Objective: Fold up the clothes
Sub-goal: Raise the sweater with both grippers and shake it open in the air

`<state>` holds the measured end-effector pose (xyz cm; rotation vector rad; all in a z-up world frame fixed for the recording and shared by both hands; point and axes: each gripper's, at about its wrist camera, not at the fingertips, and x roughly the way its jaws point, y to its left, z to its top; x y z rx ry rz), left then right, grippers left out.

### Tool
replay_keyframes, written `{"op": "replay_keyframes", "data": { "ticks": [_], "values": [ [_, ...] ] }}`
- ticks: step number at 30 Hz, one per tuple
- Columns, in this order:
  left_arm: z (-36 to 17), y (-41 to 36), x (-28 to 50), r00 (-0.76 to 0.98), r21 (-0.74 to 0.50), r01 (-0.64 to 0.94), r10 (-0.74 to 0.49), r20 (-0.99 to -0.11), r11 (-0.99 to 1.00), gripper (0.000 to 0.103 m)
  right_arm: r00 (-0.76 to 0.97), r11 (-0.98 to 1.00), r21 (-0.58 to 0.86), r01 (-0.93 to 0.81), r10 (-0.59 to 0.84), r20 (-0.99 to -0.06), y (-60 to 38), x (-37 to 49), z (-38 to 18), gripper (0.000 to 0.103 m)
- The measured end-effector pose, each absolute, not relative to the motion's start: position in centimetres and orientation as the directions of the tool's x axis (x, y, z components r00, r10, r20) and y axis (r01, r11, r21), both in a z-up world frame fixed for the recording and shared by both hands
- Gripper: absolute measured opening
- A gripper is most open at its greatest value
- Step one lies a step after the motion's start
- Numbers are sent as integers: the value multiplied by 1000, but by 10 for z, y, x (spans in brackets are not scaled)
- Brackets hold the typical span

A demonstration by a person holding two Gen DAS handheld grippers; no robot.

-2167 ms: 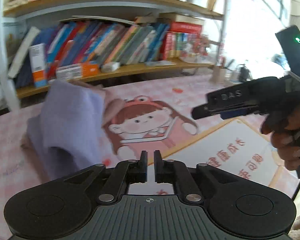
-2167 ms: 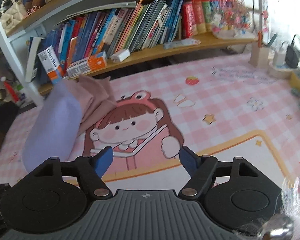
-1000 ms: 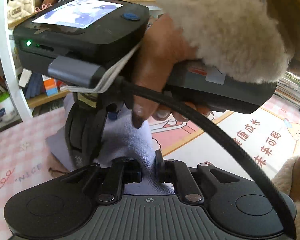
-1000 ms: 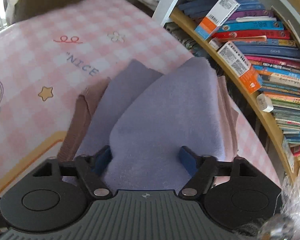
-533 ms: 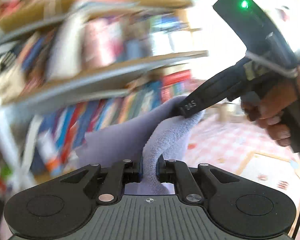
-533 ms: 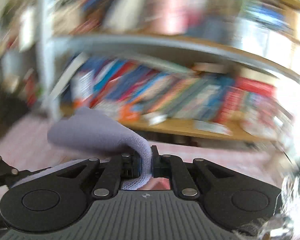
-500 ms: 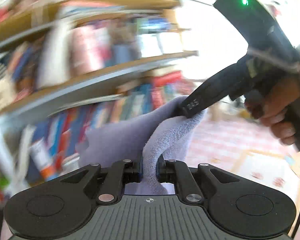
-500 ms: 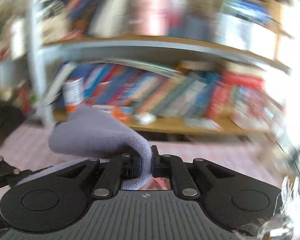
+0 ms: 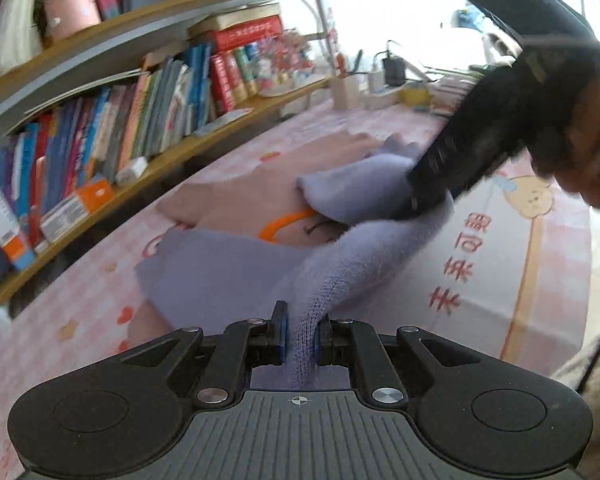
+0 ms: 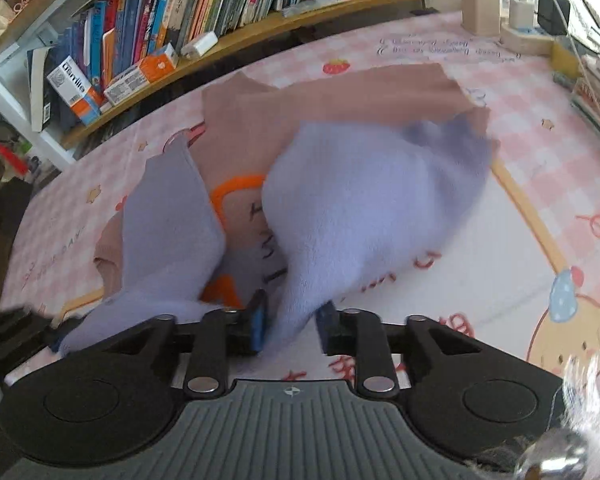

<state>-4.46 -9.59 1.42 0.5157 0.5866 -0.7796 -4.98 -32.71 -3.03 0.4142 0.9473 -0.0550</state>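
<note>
Daylight floods in from the far right, where the window [image 9: 412, 8] burns out to white glare in the left wrist view. The pink table mat [image 10: 540, 168] is brightly and evenly lit, with soft shadows. Fisheye distortion bends the bookshelf [image 9: 148, 60] into a curve. The lavender garment [image 10: 360, 200] and the right gripper [image 9: 432, 196] are smeared by motion blur; the frame corners are dark.

Wooden bookshelf [image 10: 220, 4] of books behind pink checked table [image 10: 540, 128], window glare.
</note>
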Motion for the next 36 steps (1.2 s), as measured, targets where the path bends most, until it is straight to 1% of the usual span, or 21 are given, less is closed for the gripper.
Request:
{"op": "replay_keyframes", "data": {
  "ticks": [4, 6, 9, 13, 16, 18, 20, 21, 23, 25, 26, 28, 31, 34, 36],
  "values": [
    [8, -82, -54, 591, 216, 735, -452, -668, 642, 12, 646, 919, 296, 260, 63, -761, -342, -35, -15, 46],
    [7, -72, -54, 614, 220, 702, -419, -669, 677, 11, 666, 940, 240, 241, 19, -745, -342, -27, -7, 46],
    [6, -52, -47, 641, 206, 642, -370, -672, 738, 11, 669, 962, 178, 206, -5, -743, -340, -14, -3, 48],
    [3, -25, -37, 665, 198, 575, -312, -678, 794, 11, 646, 979, 158, 128, 39, -763, -329, 1, -11, 53],
    [6, -2, -28, 680, 149, 506, -287, -675, 849, 11, 616, 990, 119, 74, 48, -786, -316, 13, -22, 55],
    [12, 16, -18, 692, 62, 434, -288, -662, 899, 11, 590, 992, 117, 51, 65, -805, -310, 23, -30, 55],
    [26, 33, -8, 723, -41, 349, -297, -624, 936, 10, 583, 987, 158, 20, 117, -804, -304, 23, -31, 55],
    [35, 38, -4, 745, -65, 322, -295, -598, 945, 10, 585, 982, 186, -6, 155, -796, -301, 22, -29, 55],
    [53, 44, 5, 788, -93, 283, -286, -546, 955, 10, 606, 959, 263, -104, 271, -748, -292, 12, -17, 56],
    [67, 46, 12, 815, -82, 277, -279, -508, 957, 10, 614, 925, 287, -249, 380, -691, -279, -1, -3, 64],
    [73, 46, 16, 826, -72, 278, -277, -491, 958, 10, 611, 905, 282, -318, 424, -669, -273, -7, 3, 65],
    [82, 44, 21, 844, -40, 280, -266, -466, 959, 10, 588, 858, 253, -446, 494, -640, -261, -17, 13, 73],
    [90, 45, 26, 857, -54, 268, -264, -442, 962, 10, 512, 797, 250, -549, 558, -653, -249, -21, 13, 77],
    [94, 47, 27, 862, -81, 265, -274, -427, 961, 10, 429, 752, 260, -605, 584, -689, -238, -21, 5, 77],
    [97, 46, 29, 865, -93, 265, -280, -417, 960, 10, 397, 726, 261, -637, 598, -696, -227, -23, 0, 77]
  ]
}}
